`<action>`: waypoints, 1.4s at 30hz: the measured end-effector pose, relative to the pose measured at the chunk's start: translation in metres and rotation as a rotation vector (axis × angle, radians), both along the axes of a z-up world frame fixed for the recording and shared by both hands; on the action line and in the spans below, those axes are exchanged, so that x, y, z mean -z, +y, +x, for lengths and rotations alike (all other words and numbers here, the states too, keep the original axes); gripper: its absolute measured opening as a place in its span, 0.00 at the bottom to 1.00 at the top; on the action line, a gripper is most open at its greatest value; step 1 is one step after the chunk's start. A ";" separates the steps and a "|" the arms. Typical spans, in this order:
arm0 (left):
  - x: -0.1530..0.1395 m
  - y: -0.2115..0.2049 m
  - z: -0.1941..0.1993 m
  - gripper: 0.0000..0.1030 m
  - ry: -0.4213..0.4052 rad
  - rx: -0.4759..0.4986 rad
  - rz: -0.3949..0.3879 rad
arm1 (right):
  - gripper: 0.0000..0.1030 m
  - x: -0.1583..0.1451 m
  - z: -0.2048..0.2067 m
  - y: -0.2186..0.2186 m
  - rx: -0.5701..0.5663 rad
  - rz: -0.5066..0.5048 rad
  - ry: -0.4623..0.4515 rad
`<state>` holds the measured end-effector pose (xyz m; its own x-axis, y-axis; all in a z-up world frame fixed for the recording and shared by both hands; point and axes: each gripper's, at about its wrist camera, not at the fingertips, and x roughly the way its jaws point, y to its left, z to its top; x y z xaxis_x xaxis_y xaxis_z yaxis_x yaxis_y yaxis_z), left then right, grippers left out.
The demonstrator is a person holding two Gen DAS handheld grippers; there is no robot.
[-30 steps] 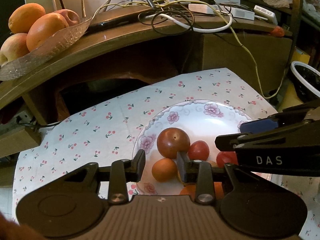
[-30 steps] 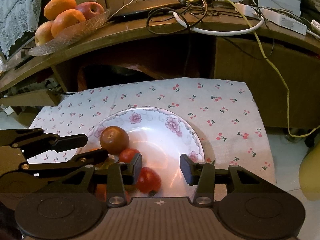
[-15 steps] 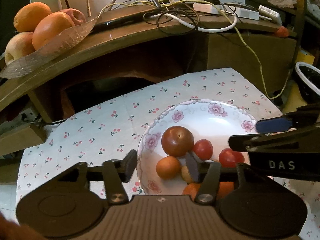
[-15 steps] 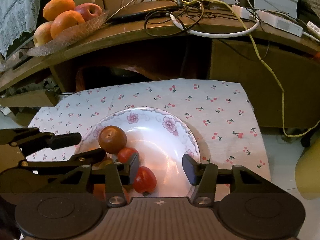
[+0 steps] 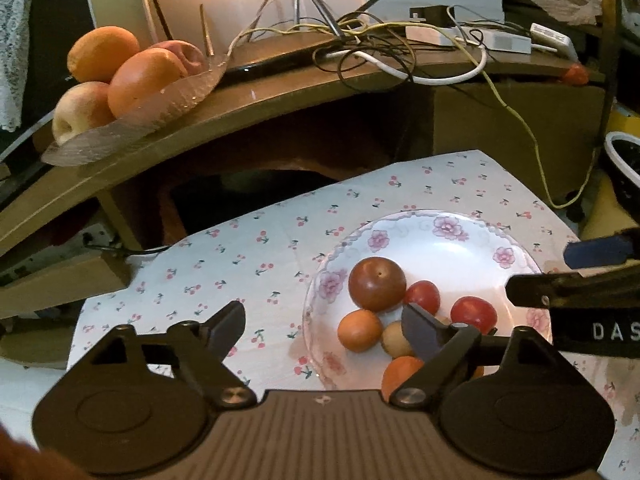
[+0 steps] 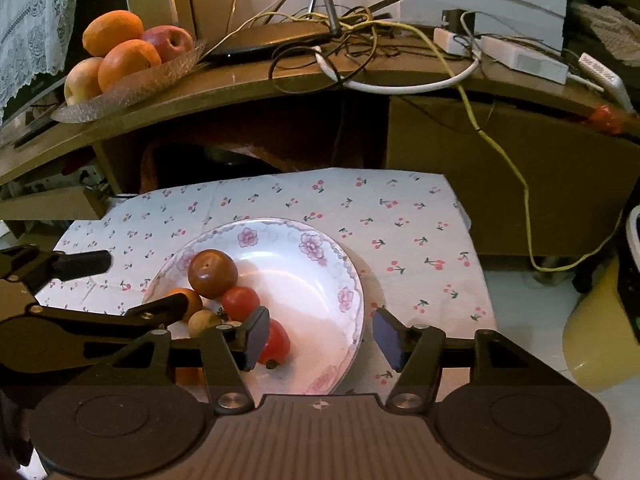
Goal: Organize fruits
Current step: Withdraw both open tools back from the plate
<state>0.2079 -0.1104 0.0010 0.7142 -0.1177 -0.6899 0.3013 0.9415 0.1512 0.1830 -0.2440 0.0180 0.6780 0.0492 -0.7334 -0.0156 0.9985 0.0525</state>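
Left claw (image 5: 322,330): jaws wide, having just been opening; nothing gripped. Its right finger stands over the fruit at the plate's near-left edge, its left finger over the cloth (image 5: 248,248).

Right claw (image 6: 322,338): jaws moderately apart, having just been opening; nothing pressed between them. Its left pad stands in front of a red tomato (image 6: 278,344); whether they touch cannot be told. Its right pad stands just past the plate's rim.

Plate (image 6: 320,280): white, floral rim, resting on the cherry-print cloth. The fruit is grouped on its left half: 1 large dark brown-red fruit (image 5: 377,283) farthest back, 2 red tomatoes just right of it, 1 small orange fruit (image 5: 359,330) and 1 pale tan fruit (image 5: 394,338) in front, and 1 more orange fruit (image 5: 402,374) nearest, partly hidden by the left claw. The right half of the plate is bare.

Beyond, on a raised wooden table (image 6: 248,84): a glass dish (image 6: 132,84) at the left holding 2 oranges and 2 apples, and a tangle of cables (image 6: 360,40) to the right.
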 end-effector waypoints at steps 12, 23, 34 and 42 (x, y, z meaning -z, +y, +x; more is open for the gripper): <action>-0.005 0.011 -0.024 1.00 0.016 -0.058 -0.058 | 0.60 0.001 -0.028 0.002 0.018 -0.004 0.014; -0.006 0.016 -0.052 1.00 0.017 -0.085 -0.072 | 0.62 -0.002 -0.054 0.003 0.042 0.005 0.003; -0.012 0.024 -0.083 1.00 -0.003 -0.093 -0.059 | 0.63 -0.006 -0.081 0.010 0.039 0.028 0.002; -0.017 0.032 -0.106 1.00 -0.011 -0.091 -0.063 | 0.63 -0.009 -0.105 0.019 0.033 0.041 -0.002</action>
<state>0.1014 -0.0785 0.0176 0.7315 -0.0945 -0.6752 0.2127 0.9726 0.0942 0.0783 -0.2253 0.0271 0.6811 0.0565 -0.7300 0.0175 0.9955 0.0933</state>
